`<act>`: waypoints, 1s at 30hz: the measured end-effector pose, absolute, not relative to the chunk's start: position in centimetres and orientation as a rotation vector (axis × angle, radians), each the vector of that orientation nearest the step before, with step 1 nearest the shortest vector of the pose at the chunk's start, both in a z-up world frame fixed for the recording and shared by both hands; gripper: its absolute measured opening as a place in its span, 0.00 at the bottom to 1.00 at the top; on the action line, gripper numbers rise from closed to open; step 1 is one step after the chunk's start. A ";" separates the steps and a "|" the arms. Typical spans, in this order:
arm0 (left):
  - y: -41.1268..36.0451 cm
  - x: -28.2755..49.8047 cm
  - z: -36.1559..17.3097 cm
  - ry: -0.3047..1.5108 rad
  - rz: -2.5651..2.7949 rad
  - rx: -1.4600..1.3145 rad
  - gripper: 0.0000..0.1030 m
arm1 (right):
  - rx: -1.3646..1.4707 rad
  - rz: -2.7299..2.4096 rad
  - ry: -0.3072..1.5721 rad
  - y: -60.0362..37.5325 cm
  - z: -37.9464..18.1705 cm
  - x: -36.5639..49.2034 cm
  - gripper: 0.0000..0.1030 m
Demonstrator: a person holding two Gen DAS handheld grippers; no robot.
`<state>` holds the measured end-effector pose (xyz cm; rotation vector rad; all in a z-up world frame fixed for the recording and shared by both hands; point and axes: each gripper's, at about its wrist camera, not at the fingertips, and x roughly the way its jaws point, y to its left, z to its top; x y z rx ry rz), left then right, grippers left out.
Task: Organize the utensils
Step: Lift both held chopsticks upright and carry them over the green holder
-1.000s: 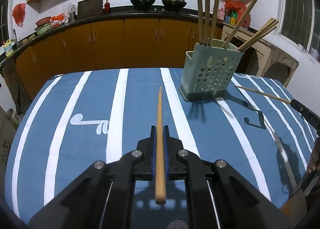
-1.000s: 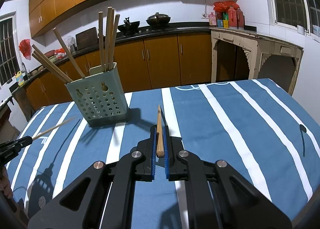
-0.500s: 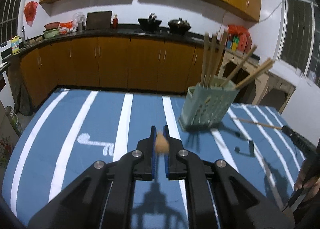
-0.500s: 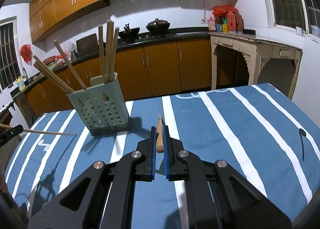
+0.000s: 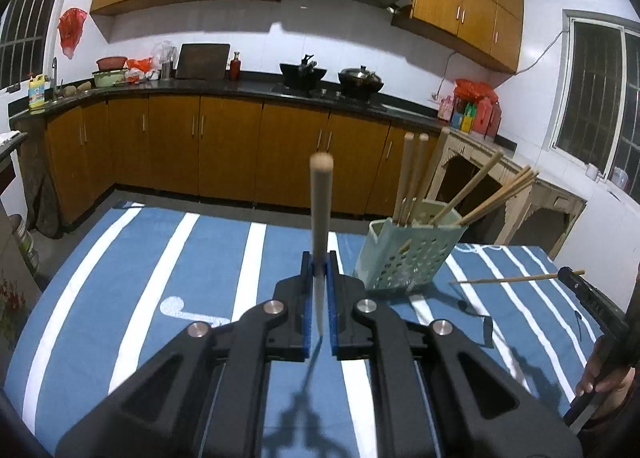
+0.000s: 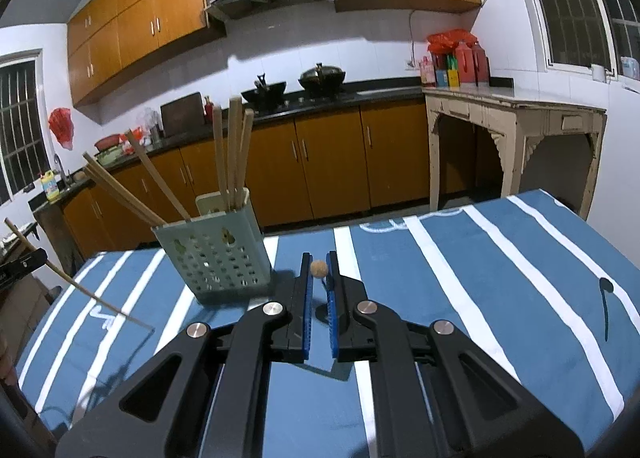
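Two grippers: our left gripper (image 5: pixel 320 270) pinches one chopstick (image 5: pixel 320 218), our right gripper (image 6: pixel 319 274) another chopstick (image 6: pixel 319 269), near the holder (image 6: pixel 214 254).

Matt wooden chopsticks (image 5: pixel 412 174) stand in a perforated pale-green plastic holder (image 5: pixel 404 258). Striped blue cloth (image 6: pixel 500 278) covers the bench. The cabinets (image 5: pixel 224 146) look glossy wood.
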<state>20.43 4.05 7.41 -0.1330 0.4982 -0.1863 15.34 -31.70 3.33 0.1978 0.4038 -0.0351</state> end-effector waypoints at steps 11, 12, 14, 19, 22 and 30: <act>3.3 20.1 8.8 0.455 -0.208 -0.121 0.07 | 0.196 -0.026 0.365 -31.4 4.5 15.3 0.07; 3.2 20.1 8.9 0.450 -0.204 -0.114 0.07 | 0.197 -0.026 0.363 -31.4 4.6 15.3 0.07; 3.2 20.1 8.9 0.441 -0.192 -0.102 0.07 | 0.197 -0.025 0.359 -31.5 4.7 15.3 0.07; 3.0 19.9 9.3 0.423 -0.173 -0.087 0.07 | 0.197 -0.014 0.342 -31.6 5.3 15.1 0.07; 2.8 19.7 9.7 0.404 -0.153 -0.070 0.07 | 0.191 -0.008 0.324 -31.5 6.0 14.8 0.07; 1.2 19.3 10.9 0.356 -0.096 -0.009 0.07 | 0.173 -0.017 0.305 -31.3 6.8 14.7 0.07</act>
